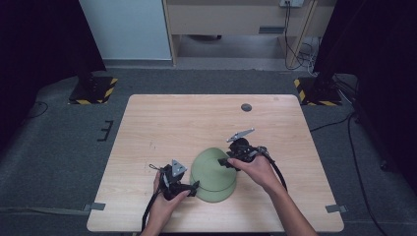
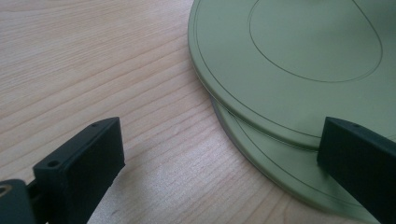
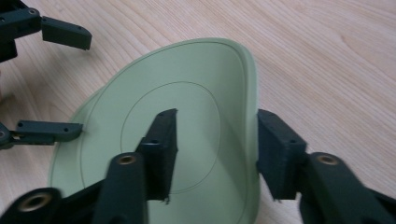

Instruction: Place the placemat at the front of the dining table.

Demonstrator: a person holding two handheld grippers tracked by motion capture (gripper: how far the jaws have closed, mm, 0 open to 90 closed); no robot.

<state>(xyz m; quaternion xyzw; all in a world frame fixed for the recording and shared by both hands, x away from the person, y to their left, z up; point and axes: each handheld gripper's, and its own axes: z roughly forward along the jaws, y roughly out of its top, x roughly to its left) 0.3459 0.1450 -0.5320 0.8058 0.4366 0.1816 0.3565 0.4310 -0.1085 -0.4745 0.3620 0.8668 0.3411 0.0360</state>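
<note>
Tongs on the right (image 3: 212,154) straddle the raised edge of the top green plate (image 3: 196,84), one pad over its inner face, the other outside the rim; a gap shows on each side of the edge, so jaws are open around it, not pressing. That plate is tipped up on the right-hand side in the high view, its other side resting on a second green plate (image 2: 280,172) lying flat on the tabletop (image 1: 162,123). Left tongs (image 2: 219,154) stand wide open at the plates' left edge, one pad over bare wood, the other above the rim of the stack, gripping nothing. Both plates sit near the tabletop's front edge, between the two hands. Small dark round spot (image 1: 246,107) lies near the far edge, well apart.
</note>
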